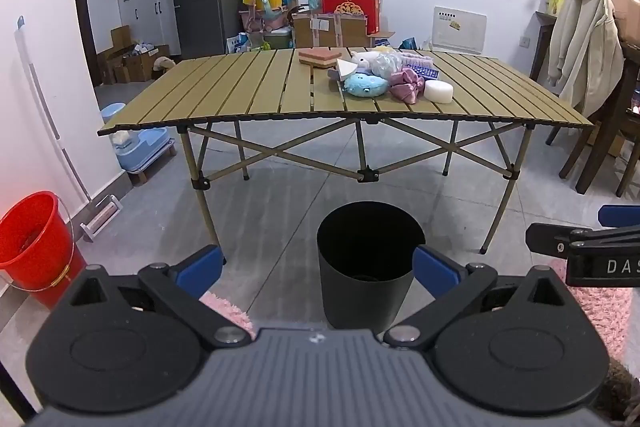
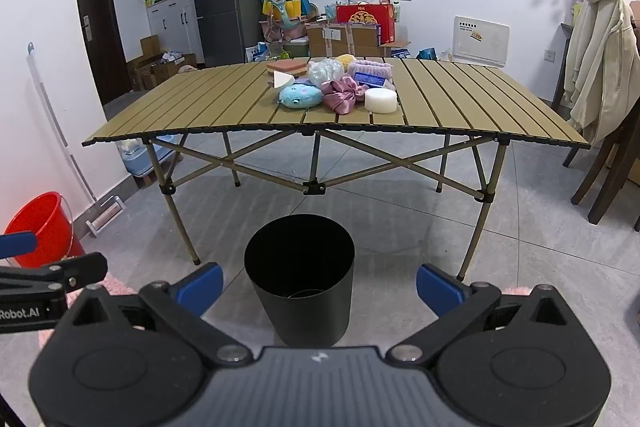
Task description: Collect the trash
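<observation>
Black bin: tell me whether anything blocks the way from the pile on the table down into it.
Nothing visible does. The black bin stands on the floor in front of the folding table, its mouth uncovered. The pile lies back from the table's near edge, with bare slats between. Both grippers' jaws are open and empty.

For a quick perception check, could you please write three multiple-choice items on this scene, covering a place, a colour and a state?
1. Where does the black bin stand?
A. on the floor in front of the folding table
B. on the table
C. beside the fridge

2. What colour is the bucket by the wall?
A. blue
B. red
C. green

3. How is the right tool?
A. shut on a toy
B. shut, empty
C. open, empty

Key: 1 A, it sits on tiles before the table legs; 2 B, plainly red; 3 C, its blue fingers stand wide apart with nothing between them.
</observation>
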The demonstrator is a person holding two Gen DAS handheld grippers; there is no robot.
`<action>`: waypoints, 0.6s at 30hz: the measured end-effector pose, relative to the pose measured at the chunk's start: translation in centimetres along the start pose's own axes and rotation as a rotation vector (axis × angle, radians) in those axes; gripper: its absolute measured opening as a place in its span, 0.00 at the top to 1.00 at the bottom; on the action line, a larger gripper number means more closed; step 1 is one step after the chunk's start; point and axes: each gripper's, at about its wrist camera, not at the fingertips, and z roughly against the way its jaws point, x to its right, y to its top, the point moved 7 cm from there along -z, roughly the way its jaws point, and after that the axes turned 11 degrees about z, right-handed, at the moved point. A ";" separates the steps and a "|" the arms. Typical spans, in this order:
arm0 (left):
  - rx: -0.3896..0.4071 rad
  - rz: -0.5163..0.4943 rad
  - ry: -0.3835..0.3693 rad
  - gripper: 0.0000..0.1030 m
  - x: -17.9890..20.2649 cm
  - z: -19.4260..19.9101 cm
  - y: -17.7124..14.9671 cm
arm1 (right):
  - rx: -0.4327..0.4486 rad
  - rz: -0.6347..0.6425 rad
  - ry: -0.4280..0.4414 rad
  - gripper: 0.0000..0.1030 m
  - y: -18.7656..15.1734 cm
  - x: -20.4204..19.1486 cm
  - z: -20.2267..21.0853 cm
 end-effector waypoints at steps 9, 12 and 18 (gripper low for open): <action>0.009 -0.012 0.001 0.00 0.5 0.7 0.3 | 0.000 0.002 -0.002 0.00 0.0 0.0 0.0; 0.009 -0.011 0.001 0.00 0.5 0.7 0.2 | 0.000 0.002 -0.002 0.00 0.0 0.0 0.0; 0.009 -0.011 0.001 0.00 0.5 0.7 0.2 | 0.001 0.002 -0.002 0.00 0.0 -0.1 0.0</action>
